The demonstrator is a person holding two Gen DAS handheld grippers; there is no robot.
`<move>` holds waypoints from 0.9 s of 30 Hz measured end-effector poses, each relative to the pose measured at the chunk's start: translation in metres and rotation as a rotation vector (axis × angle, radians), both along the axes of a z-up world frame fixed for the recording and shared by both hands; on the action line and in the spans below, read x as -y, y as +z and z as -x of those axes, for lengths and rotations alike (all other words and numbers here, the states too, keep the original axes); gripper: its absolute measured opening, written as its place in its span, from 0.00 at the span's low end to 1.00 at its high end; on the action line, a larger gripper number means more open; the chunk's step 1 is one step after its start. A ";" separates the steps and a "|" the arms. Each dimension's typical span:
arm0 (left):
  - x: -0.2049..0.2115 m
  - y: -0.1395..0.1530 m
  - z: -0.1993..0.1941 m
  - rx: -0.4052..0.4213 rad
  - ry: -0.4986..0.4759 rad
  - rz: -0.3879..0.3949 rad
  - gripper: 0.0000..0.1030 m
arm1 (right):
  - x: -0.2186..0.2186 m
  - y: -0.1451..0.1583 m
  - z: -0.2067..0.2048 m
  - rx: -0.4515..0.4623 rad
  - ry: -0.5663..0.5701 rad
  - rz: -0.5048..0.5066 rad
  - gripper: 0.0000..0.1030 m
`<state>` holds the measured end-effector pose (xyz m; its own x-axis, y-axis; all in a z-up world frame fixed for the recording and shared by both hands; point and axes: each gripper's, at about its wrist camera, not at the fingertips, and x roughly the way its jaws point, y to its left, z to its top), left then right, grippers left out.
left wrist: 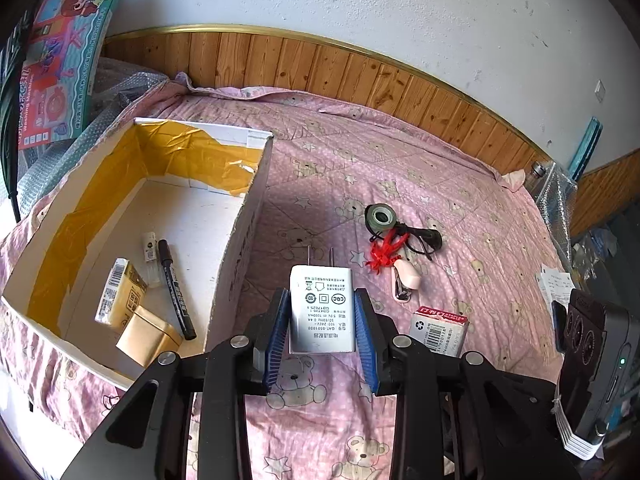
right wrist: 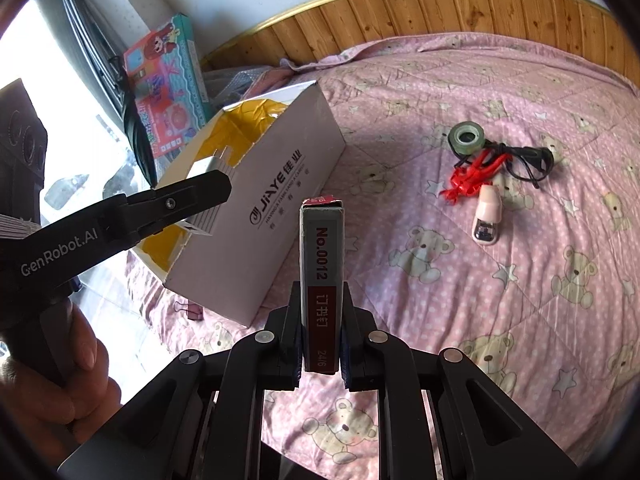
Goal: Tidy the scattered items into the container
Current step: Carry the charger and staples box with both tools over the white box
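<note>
**Both tongs loaded, box waiting**

Pink bear-print bed [left wrist: 400, 168] carries everything. Left wrist view: left tongs [left wrist: 322, 334] pinch a white charger [left wrist: 322, 312] just right of the open box [left wrist: 240, 240], ready to drop in.

Right wrist view: right tongs [right wrist: 322, 344] grip an upright staple box [right wrist: 322, 272]; tape roll [right wrist: 466, 136], probably, lies well apart.

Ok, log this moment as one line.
left claw: shut on white charger | right claw: shut on staple box | cardboard box: open, pen inside | bedspread: tape roll left
</note>
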<state>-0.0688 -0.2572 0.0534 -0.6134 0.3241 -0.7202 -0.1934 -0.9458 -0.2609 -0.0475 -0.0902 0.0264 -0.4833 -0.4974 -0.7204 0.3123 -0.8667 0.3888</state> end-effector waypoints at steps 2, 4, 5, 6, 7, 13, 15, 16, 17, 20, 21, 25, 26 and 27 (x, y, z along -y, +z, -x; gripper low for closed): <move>0.007 0.005 0.004 -0.008 0.010 -0.002 0.33 | 0.008 0.008 0.004 -0.014 0.014 0.001 0.15; 0.014 0.010 0.007 -0.016 0.018 -0.003 0.33 | 0.015 0.016 0.009 -0.029 0.028 0.003 0.15; 0.017 0.012 0.008 -0.020 0.023 0.000 0.33 | 0.019 0.020 0.011 -0.038 0.036 0.005 0.15; 0.020 0.014 0.010 -0.025 0.029 0.003 0.33 | 0.023 0.025 0.014 -0.047 0.042 0.005 0.15; 0.024 0.016 0.012 -0.028 0.034 0.007 0.33 | 0.027 0.029 0.016 -0.054 0.048 0.008 0.15; 0.049 0.026 0.024 -0.040 0.082 0.026 0.33 | 0.052 0.051 0.032 -0.101 0.087 0.013 0.15; 0.058 0.028 0.029 -0.043 0.097 0.035 0.33 | 0.061 0.057 0.037 -0.114 0.100 0.016 0.15; 0.062 0.029 0.032 -0.045 0.105 0.043 0.33 | 0.065 0.060 0.040 -0.119 0.107 0.017 0.15; 0.066 0.029 0.035 -0.045 0.112 0.049 0.33 | 0.069 0.063 0.042 -0.125 0.115 0.018 0.15; 0.080 0.030 0.044 -0.044 0.132 0.067 0.33 | 0.082 0.068 0.049 -0.138 0.140 0.017 0.15; 0.085 0.030 0.048 -0.043 0.138 0.070 0.33 | 0.087 0.069 0.052 -0.141 0.148 0.017 0.15; 0.103 0.029 0.061 -0.032 0.163 0.073 0.33 | 0.104 0.071 0.061 -0.143 0.177 0.018 0.15; 0.107 0.028 0.064 -0.028 0.168 0.076 0.33 | 0.108 0.071 0.063 -0.143 0.185 0.017 0.15; 0.111 0.027 0.068 -0.022 0.173 0.077 0.33 | 0.113 0.071 0.066 -0.141 0.195 0.017 0.15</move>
